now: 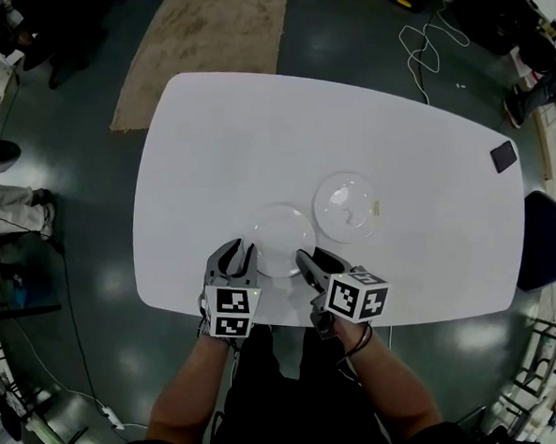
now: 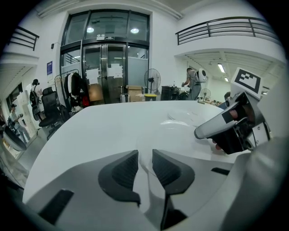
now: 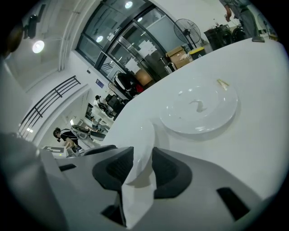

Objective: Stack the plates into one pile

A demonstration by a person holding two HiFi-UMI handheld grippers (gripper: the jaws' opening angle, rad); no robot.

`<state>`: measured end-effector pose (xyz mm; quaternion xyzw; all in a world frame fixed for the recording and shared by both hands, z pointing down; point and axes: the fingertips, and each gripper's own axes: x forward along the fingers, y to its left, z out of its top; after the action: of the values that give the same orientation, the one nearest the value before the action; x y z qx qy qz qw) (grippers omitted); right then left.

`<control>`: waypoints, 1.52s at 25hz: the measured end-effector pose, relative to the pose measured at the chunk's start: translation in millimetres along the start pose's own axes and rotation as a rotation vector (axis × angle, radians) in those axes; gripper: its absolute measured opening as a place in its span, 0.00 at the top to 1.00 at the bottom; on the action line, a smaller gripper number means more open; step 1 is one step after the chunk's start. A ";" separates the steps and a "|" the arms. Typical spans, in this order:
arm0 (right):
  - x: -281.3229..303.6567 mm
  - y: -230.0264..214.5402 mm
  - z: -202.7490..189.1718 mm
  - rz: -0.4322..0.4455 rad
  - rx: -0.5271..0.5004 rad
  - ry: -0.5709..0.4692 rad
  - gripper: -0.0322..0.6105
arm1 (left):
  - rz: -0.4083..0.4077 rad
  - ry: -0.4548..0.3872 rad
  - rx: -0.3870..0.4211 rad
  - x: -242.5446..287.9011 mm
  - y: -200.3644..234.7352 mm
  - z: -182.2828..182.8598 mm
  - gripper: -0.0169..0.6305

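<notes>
Two clear glass plates lie on the white table (image 1: 264, 140). The near plate (image 1: 279, 240) sits by the front edge, and the far plate (image 1: 348, 207), with a small scrap on it, is just right of it and apart from it. My left gripper (image 1: 237, 253) is shut on the near plate's left rim, which shows between the pads in the left gripper view (image 2: 145, 155). My right gripper (image 1: 306, 261) is shut on that plate's right rim (image 3: 140, 135), the edge running up between its jaws (image 3: 142, 153). The far plate (image 3: 198, 110) lies flat beyond.
A black phone (image 1: 503, 156) lies at the table's far right corner. A beige rug (image 1: 210, 34) and a white cable (image 1: 425, 47) are on the floor behind the table. A dark chair (image 1: 544, 242) stands at the right side.
</notes>
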<state>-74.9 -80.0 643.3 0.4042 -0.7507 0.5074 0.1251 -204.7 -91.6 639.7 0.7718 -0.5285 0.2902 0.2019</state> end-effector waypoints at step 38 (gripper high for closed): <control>-41.2 37.4 17.3 0.101 0.069 -0.139 0.91 | 0.003 -0.090 -0.010 -58.1 11.9 31.8 0.87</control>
<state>-72.1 -69.3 586.2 0.4042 -0.7591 0.5092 0.0329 -224.2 -74.9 577.5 0.7821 -0.5398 0.2530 0.1815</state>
